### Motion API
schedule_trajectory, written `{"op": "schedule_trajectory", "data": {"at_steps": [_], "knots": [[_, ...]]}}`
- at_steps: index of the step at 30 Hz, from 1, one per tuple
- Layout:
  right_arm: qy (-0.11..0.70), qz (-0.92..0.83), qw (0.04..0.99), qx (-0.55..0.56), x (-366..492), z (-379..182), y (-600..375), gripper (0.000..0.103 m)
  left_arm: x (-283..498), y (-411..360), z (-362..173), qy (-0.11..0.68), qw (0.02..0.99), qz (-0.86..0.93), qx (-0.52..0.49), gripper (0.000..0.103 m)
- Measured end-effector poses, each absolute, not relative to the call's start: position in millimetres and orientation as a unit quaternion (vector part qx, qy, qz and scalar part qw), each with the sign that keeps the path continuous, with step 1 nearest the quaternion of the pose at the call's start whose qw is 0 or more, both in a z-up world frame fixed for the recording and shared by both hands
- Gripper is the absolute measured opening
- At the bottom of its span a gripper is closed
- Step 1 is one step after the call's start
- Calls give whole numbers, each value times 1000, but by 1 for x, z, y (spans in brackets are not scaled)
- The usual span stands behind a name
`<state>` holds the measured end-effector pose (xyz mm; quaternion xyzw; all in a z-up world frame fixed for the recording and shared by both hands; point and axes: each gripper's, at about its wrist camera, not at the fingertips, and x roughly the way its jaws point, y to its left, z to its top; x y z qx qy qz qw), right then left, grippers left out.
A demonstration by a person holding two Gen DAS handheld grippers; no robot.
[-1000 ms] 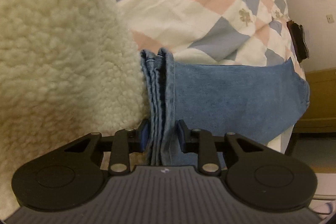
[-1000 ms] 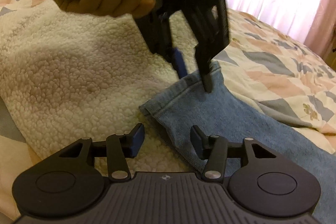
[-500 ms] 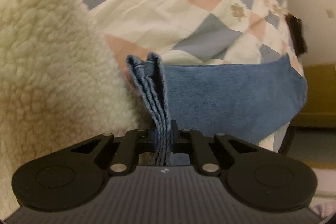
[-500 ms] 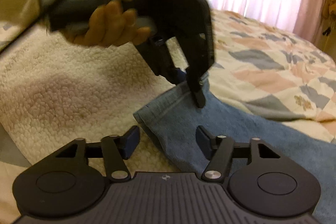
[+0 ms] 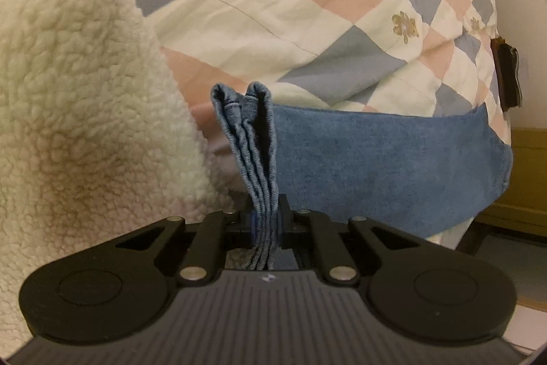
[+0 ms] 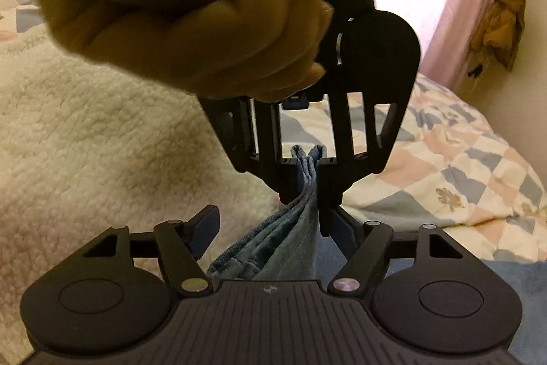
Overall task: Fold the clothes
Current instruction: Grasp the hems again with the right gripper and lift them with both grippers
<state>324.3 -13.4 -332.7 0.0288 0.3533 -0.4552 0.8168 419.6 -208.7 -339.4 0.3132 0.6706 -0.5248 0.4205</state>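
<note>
A blue denim garment (image 5: 376,159) lies across a checked quilt on the bed. My left gripper (image 5: 265,221) is shut on the garment's bunched hem, which stands up in folds between the fingers. In the right wrist view the same left gripper (image 6: 306,190) and the hand holding it hang close in front, pinching the denim hem (image 6: 307,166) lifted off the bed. My right gripper (image 6: 273,230) is open, its fingers spread either side of the hanging denim (image 6: 273,252), just below the left gripper.
A cream fleece blanket (image 5: 75,125) covers the bed to the left of the denim; it also shows in the right wrist view (image 6: 102,159). The checked quilt (image 5: 307,5) spreads behind. A wooden cabinet (image 5: 523,180) stands past the bed's edge. Pink curtains (image 6: 478,5) hang at a window.
My left gripper closed on the denim hem and lifted it off the bed. My right gripper moved in under it, staying open.
</note>
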Motion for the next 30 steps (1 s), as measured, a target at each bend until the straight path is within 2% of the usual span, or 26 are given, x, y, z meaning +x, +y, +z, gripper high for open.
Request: {"op": "schedule_trajectory", "data": {"at_steps": [2, 3, 4, 6, 7, 9, 11, 13, 14, 17, 20, 30], "knots": [[368, -461, 806, 46, 320, -337, -22, 64, 417, -210, -341, 670, 412, -523, 329, 7], [376, -459, 802, 70, 315, -341, -30, 55, 417, -210, -344, 673, 409, -520, 330, 8], [383, -452, 798, 104, 309, -344, -39, 33, 418, -210, -346, 676, 406, -518, 331, 8], [388, -444, 791, 163, 292, -348, -53, 15, 418, -209, -351, 683, 399, -513, 332, 9], [387, -441, 788, 186, 284, -348, -57, 10, 417, -209, -352, 688, 393, -515, 327, 9], [384, -436, 785, 213, 270, -348, -62, 10, 409, -210, -352, 687, 386, -521, 328, 9], [388, -432, 787, 209, 264, -346, -63, 19, 401, -215, -349, 680, 385, -528, 334, 9], [384, -436, 794, 181, 263, -341, -61, 32, 396, -221, -346, 680, 379, -531, 335, 9], [381, -439, 797, 163, 264, -339, -60, 33, 393, -223, -345, 677, 379, -532, 339, 9], [376, -434, 806, 143, 265, -328, -54, 34, 386, -226, -340, 670, 372, -537, 353, 9], [368, -428, 802, 196, 257, -311, -57, 39, 381, -226, -338, 672, 355, -542, 358, 9], [362, -437, 765, 304, 202, -290, -88, 37, 340, -229, -329, 638, 334, -578, 384, 10]]}}
